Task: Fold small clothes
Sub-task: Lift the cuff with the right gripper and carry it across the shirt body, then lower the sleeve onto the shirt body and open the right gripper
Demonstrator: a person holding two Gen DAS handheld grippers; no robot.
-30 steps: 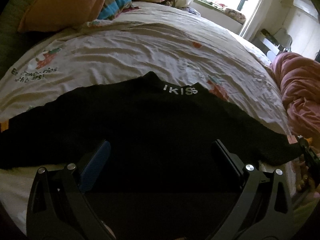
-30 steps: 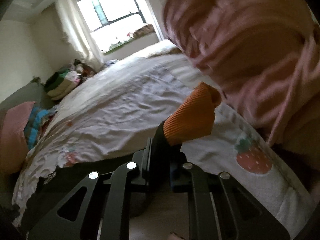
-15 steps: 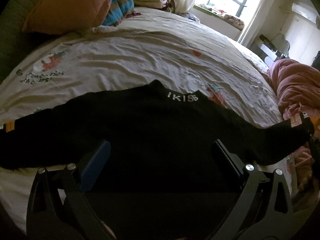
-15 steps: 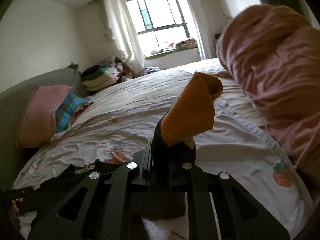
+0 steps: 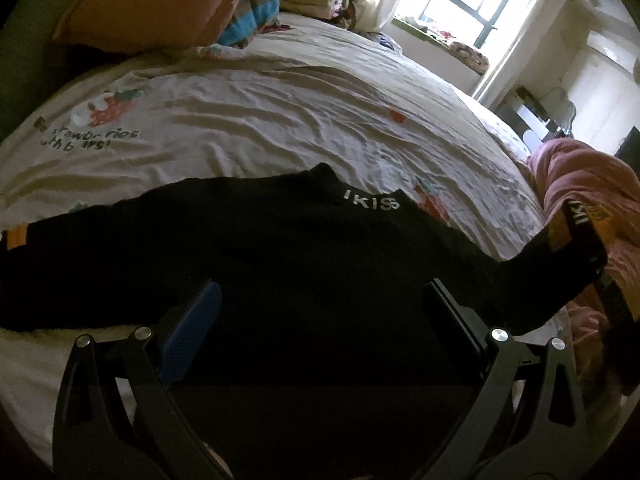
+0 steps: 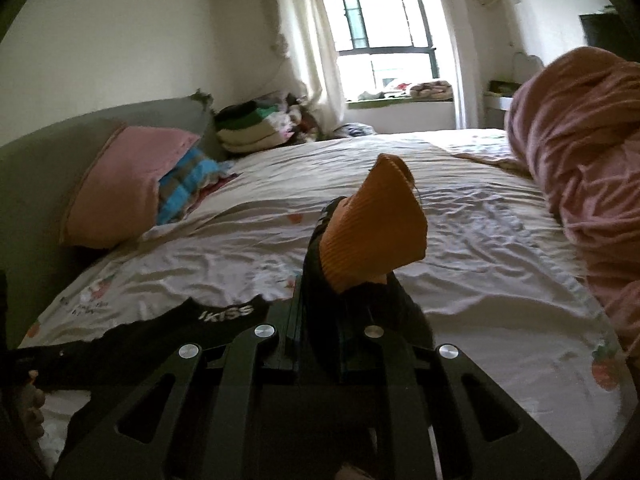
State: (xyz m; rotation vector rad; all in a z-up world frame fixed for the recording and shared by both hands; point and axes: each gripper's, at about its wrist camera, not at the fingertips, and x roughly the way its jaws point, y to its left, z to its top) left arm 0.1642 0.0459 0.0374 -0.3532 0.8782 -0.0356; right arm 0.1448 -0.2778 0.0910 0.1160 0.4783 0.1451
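A black top lies spread flat on the bed, its collar marked "IKISS" pointing toward the window. Its body and one sleeve stretch across the near part of the sheet; that sleeve runs out to the left edge of the left wrist view, where an orange band shows at its end.

The left tongs hover over the top's lower body, spread wide, with nothing between them. One finger carries a blue pad.

The right tongs are pressed together, pinching the cuff of the other sleeve. The orange ribbed cuff stands up above the fingertips, with black fabric bunched just under it. In the left wrist view this sleeve rises off the sheet at the right, lifted clear of the bed, and white letters show on a black band near its end.

A pink quilt is heaped on the bed's right side, near the raised sleeve. At the head of the bed a pink pillow leans against the grey headboard, with a blue striped cloth just beside it and a pile of folded clothes farther along toward the window. The sheet is cream with strawberry prints and is wrinkled.
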